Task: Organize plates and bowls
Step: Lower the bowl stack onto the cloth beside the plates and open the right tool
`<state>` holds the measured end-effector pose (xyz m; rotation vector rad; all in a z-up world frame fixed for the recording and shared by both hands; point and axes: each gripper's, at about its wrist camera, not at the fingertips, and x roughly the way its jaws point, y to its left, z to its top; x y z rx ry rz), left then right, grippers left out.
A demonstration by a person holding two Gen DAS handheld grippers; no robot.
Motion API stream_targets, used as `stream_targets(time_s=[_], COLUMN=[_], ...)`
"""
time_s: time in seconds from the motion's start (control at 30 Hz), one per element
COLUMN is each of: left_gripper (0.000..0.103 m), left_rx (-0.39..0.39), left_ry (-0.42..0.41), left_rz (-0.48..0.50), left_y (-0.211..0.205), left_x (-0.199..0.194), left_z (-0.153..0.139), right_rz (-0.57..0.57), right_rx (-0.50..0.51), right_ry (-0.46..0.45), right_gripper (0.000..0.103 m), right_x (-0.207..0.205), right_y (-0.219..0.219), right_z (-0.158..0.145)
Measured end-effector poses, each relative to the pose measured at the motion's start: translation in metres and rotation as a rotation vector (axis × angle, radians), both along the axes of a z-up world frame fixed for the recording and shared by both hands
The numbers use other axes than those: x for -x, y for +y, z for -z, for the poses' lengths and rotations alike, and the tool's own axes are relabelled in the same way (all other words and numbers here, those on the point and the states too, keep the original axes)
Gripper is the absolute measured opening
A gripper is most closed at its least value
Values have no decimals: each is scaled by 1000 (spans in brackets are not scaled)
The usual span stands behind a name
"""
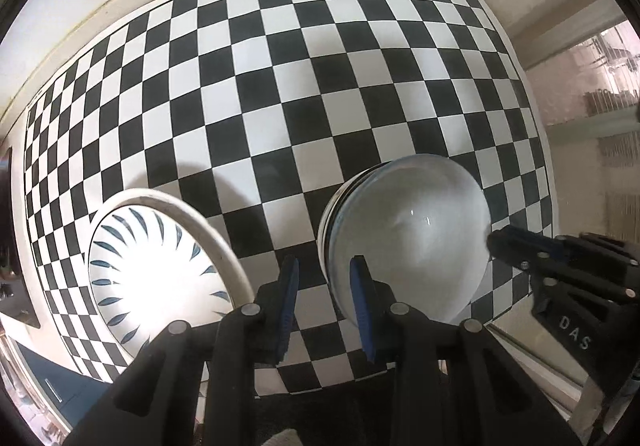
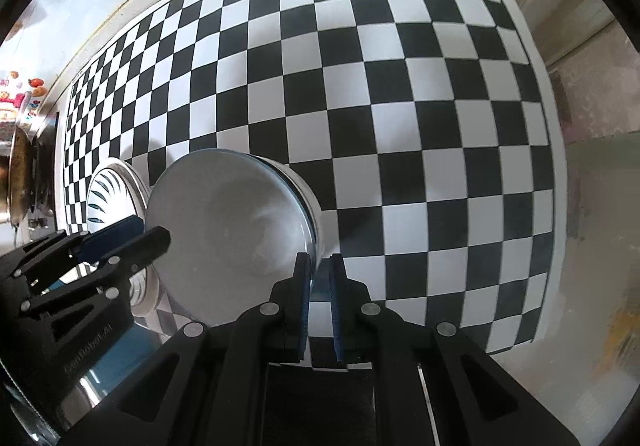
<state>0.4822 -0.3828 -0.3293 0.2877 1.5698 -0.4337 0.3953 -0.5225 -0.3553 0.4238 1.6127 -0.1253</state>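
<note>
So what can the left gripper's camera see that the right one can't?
Only the left wrist view shows the inside of the patterned bowl fully, its blue strokes fanning out, and shelving behind glass at the right edge. Only the right wrist view shows colourful stickers and a metal pot at its left edge. Both show the checkered mat, the glass bowl and both grippers: left gripper, right gripper.

Black-white checkered mat [image 1: 320, 86]; white bowl [image 1: 160, 278], blue leaf strokes.
</note>
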Motion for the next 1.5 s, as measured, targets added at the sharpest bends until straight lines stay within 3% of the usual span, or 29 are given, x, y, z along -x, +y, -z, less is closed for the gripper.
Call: stream_targets(time_s=[0.13,0.3,0.6,0.93,1.3,1.5], left_gripper=[25,25,25,25,25,25], left_rx=[10,30,122,167,182,180], left_ry=[-19,-86,-220,-268,-312,-328], left_rz=[-17,-19,21,42,87,83], left_y=[10,20,31,41,45,46], left_x=[3,17,47,76,101,103], left_z=[-11,-45,-136,-187,-219,-223], right_rz=[-7,8,32,37,45,42], right_rx=[43,49,75,129,138,127], right_ry=[-36,-86,-227,-330,-363,-365], right_gripper=[11,11,11,11,11,11], right_x=[8,21,59,96,116,114], right_y=[3,3,11,26,35,36], right_z=[-16,-45,-134,-212,-243,-241])
